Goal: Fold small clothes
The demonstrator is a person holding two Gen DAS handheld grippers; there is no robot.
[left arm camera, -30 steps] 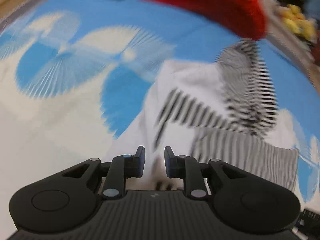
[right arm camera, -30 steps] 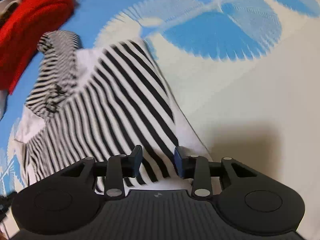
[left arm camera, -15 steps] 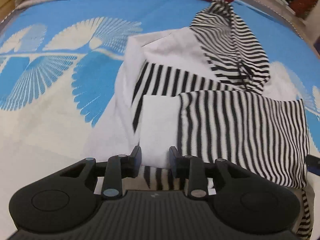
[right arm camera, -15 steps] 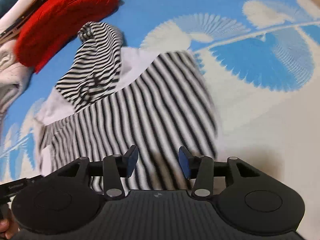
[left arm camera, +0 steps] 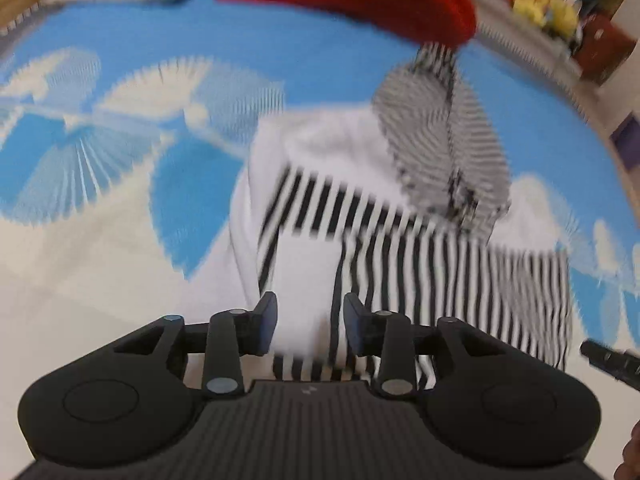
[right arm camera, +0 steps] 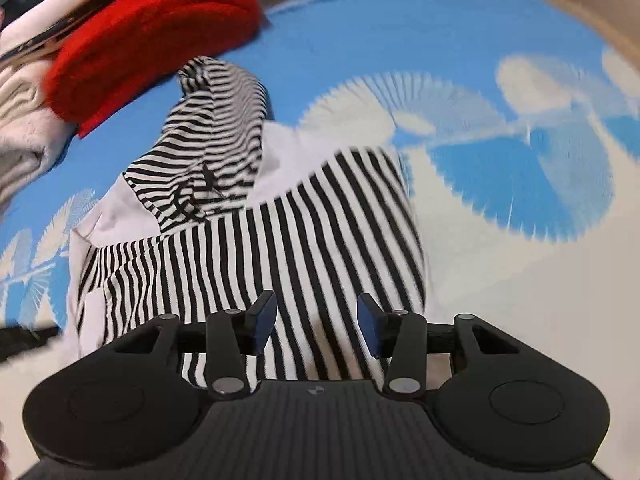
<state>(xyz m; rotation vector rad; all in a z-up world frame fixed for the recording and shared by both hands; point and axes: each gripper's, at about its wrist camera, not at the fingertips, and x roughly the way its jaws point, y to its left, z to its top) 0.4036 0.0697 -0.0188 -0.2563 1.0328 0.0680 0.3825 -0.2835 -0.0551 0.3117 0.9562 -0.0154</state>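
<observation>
Blue bedding (left arm camera: 132,60) printed with white fan shapes spreads under everything, paler toward its near edge. On it, about midway across, lies the striped top (right arm camera: 280,248), black and white, partly folded: a striped panel is laid across its white inside (left arm camera: 320,144), and its hood (right arm camera: 216,128) points toward the far edge. The left gripper (left arm camera: 310,322) hovers at the top's near hem, jaws parted with nothing between them, over a white patch and stripes. The right gripper (right arm camera: 316,320) hangs over the striped panel, jaws spread wide, grasping nothing. Just past the hood, at the far edge, sits a red garment (right arm camera: 152,36), with grey and white clothes (right arm camera: 24,128) piled beside it. Yellow toys (left arm camera: 544,4) stand beyond the bedding's far right corner, blurred.
</observation>
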